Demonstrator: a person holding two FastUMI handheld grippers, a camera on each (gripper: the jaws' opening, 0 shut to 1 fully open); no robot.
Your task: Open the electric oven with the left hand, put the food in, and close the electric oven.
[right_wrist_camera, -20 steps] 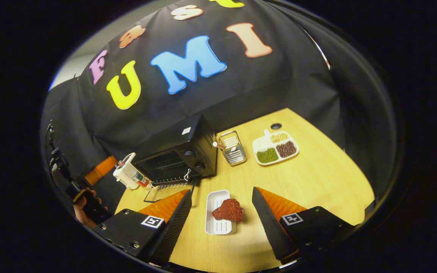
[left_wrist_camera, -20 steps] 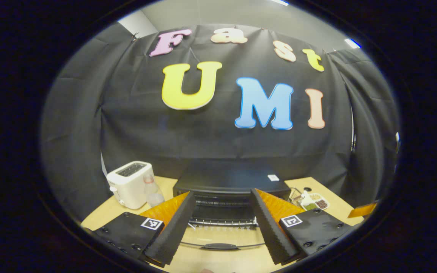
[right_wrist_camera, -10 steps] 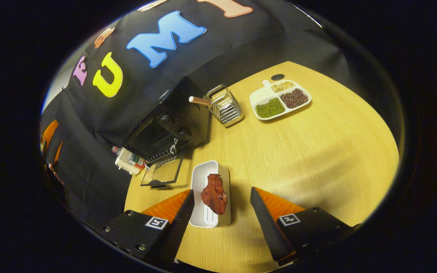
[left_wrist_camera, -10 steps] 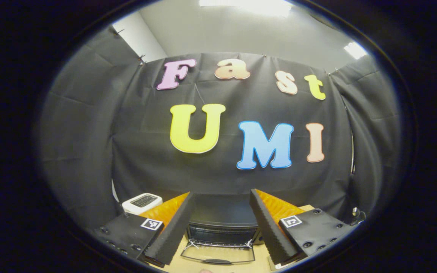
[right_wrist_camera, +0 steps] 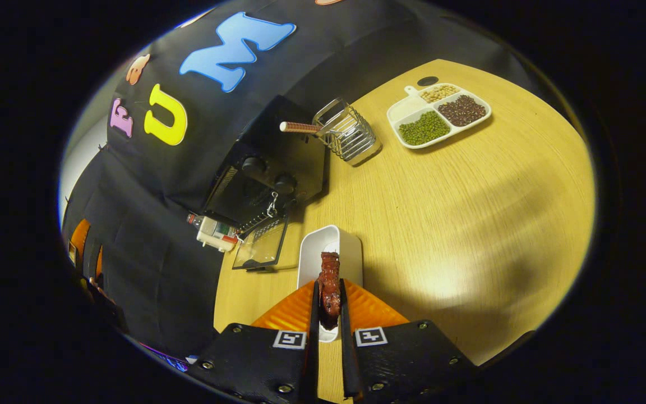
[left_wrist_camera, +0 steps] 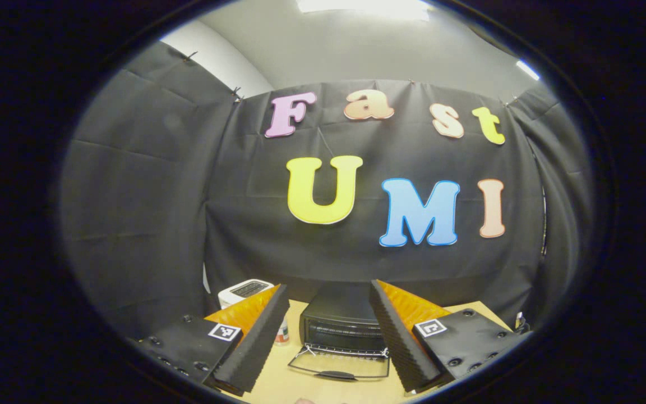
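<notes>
Low in the frame, the right gripper (right_wrist_camera: 328,314) has just clamped the reddish-brown meat (right_wrist_camera: 329,286) over its white tray (right_wrist_camera: 351,252), ready for the open black oven (right_wrist_camera: 267,174) at centre left.

A wire rack (right_wrist_camera: 348,134) stands near a divided plate (right_wrist_camera: 407,109) of beans on the table (right_wrist_camera: 469,213).

No readable text, brand or number stands on any object. The square black-and-white markers (left_wrist_camera: 225,331) on the gripper bodies, at the bottom of both views, are only patterns. The label on the bottle (right_wrist_camera: 217,230) (left of centre, right gripper view) is too small to read.
</notes>
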